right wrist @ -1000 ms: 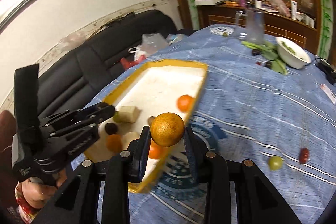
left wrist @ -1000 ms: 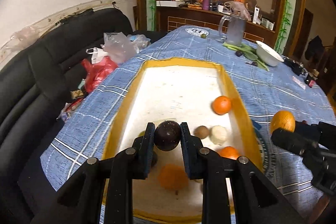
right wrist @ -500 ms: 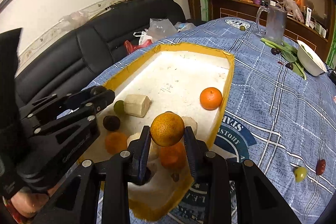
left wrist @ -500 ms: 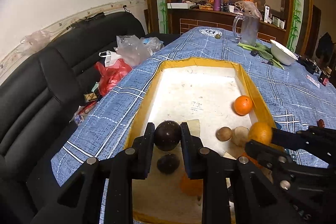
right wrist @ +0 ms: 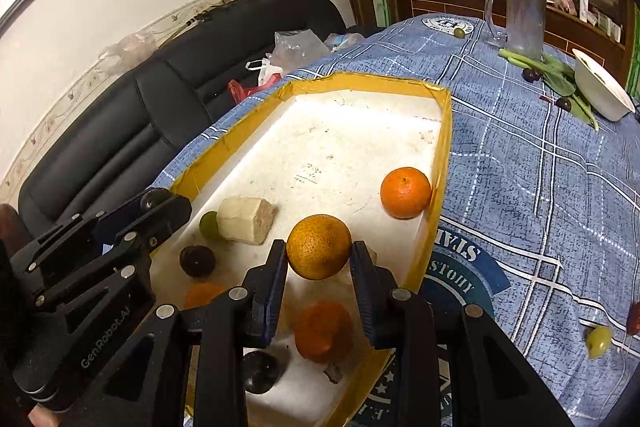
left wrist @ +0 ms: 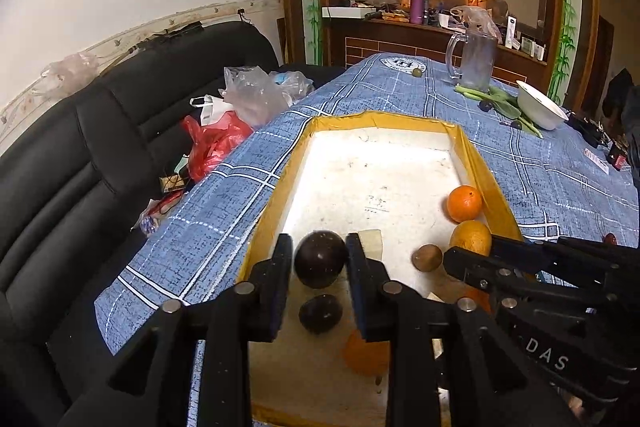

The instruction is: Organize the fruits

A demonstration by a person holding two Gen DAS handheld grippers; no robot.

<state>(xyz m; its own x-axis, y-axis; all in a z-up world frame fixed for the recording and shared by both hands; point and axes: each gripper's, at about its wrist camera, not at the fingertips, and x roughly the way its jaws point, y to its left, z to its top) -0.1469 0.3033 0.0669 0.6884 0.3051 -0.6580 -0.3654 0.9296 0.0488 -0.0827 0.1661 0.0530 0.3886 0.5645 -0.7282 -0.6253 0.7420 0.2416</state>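
left wrist view: left gripper (left wrist: 320,259), black plastic with flat pads, jaws opening; a round, glossy dark purple fruit (left wrist: 321,259) sits between them, a sliver of gap showing at the left pad, so the pads no longer press. directly below it, a second dark round fruit (left wrist: 320,313) lies on the tray floor. the tray (left wrist: 276,203) is white foam, scuffed, rimmed in yellow tape. ahead and to the right of the jaws: one smooth bright tangerine (left wrist: 464,203), one small brown oval fruit (left wrist: 427,257).

right wrist view: right gripper (right wrist: 319,247) clamps a dimpled, yellow-orange round orange (right wrist: 319,247), both pads against its sides, above the tray's near end. below the jaws: one blurred orange fruit (right wrist: 323,326), one dark glossy ball (right wrist: 261,366). to the left of the jaws: one pale cut chunk (right wrist: 247,219), one green lime (right wrist: 209,225). loose on the blue plaid cloth (right wrist: 540,187) to the right: one green fruit (right wrist: 599,341).
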